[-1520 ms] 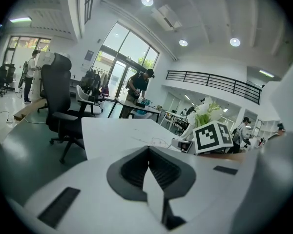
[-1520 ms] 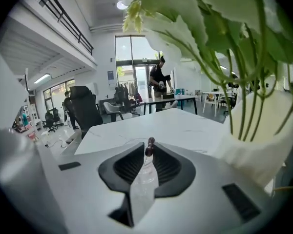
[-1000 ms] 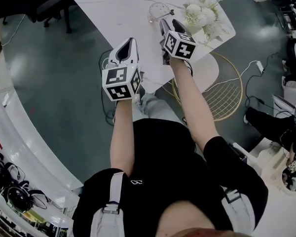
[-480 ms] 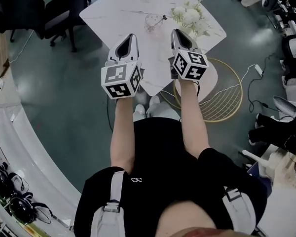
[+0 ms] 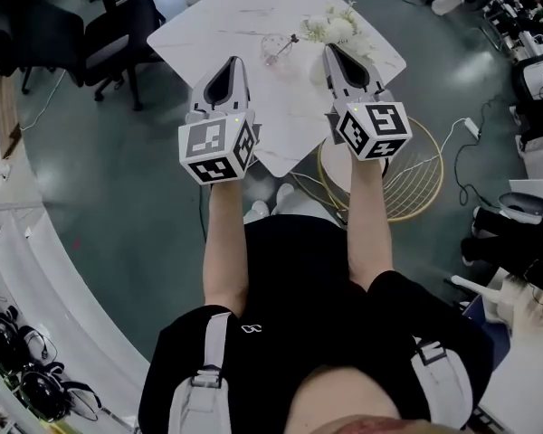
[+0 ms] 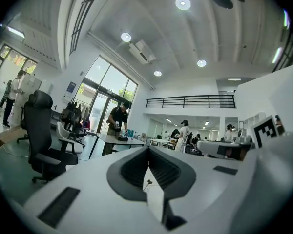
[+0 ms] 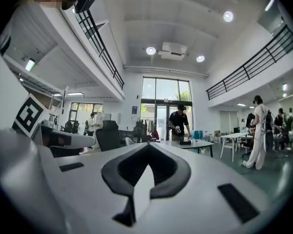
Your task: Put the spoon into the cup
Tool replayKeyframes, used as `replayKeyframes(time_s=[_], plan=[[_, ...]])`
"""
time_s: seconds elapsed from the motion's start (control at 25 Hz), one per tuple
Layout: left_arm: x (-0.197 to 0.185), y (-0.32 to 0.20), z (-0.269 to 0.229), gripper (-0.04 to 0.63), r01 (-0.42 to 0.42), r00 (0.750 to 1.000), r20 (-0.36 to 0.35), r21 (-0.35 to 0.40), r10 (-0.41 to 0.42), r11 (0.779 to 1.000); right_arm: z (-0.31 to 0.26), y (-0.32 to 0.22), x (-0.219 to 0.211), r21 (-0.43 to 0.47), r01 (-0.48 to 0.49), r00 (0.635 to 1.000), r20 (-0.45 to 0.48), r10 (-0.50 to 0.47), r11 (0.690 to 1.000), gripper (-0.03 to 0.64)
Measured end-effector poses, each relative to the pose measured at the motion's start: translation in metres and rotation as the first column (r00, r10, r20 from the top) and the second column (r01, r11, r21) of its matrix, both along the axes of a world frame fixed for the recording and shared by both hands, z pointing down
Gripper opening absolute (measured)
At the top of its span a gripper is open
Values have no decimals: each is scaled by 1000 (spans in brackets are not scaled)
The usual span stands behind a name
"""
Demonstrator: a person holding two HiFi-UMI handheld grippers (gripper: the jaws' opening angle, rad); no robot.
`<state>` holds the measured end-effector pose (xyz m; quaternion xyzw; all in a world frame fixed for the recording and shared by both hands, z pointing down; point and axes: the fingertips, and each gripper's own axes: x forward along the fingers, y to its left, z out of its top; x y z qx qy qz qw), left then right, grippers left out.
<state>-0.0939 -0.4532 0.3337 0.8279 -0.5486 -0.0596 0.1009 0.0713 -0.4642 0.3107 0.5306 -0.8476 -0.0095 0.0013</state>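
A clear glass cup [image 5: 273,47] stands on the white marble table [image 5: 226,12], and the spoon [image 5: 288,41] leans in it with its handle sticking out to the right. My left gripper [image 5: 235,61] is held up high on the near left of the cup, its jaws together and empty. My right gripper [image 5: 329,49] hangs to the right of the cup, apart from it, also shut on nothing. Both gripper views look level across the room, over closed jaws: the left gripper [image 6: 148,149] and the right gripper [image 7: 149,145].
A bunch of white flowers [image 5: 337,28] lies on the table right of the cup. Dark office chairs [image 5: 118,25] stand at the table's left. A gold wire stool [image 5: 416,174] sits on the floor at the right. People stand at desks far off.
Both grippers have risen toward the head camera. The right gripper's jaws closed as it drew back from the cup. The spoon stays in the cup.
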Motion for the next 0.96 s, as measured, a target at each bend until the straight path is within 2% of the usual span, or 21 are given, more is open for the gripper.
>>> replayKeyframes(time_s=[0.28,0.52,0.96], plan=[[-9,3,4,17,13,1000,-9,-5,-13,1000,-1,5,-10,-10,0,1000,-2,0,1000,6],[-11,4,1,17,17,1000,0,10,-17,1000,0,6,-11,-44,0,1000,31,1,999,6],[-17,0,-4,17,21,1000,-16,21,-21,1000,-4,5,-17,-51,18,1000,10,-18,999,6]])
